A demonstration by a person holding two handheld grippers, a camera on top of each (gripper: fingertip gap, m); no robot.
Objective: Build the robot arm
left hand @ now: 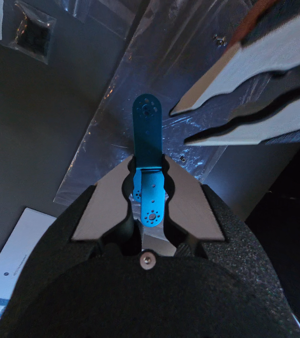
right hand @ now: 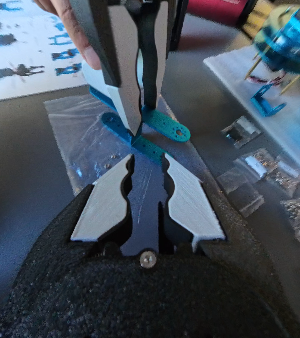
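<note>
Bracket (left hand: 147,131), blue, perforated, pinched at its fold between my left fingers (left hand: 148,159) over a plastic bag (left hand: 98,146) on the bench (left hand: 26,118); my right fingers (right hand: 147,157) hang parted and empty just beside it.

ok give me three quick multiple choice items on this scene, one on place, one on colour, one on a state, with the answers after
1. Where does the bracket sit?
A. on a clear plastic bag
B. inside a box
C. on a red cloth

2. What colour is the bracket?
A. yellow
B. blue
C. white

3. How does the right gripper stand?
A. shut on the bracket
B. shut on a screw
C. open, holding nothing

Answers:
1. A, the right wrist view shows clear film under the bracket.
2. B, both views show blue metal with holes.
3. C, its fingers stand apart with bare bag between, while the left gripper clamps the bracket's bend.
</note>
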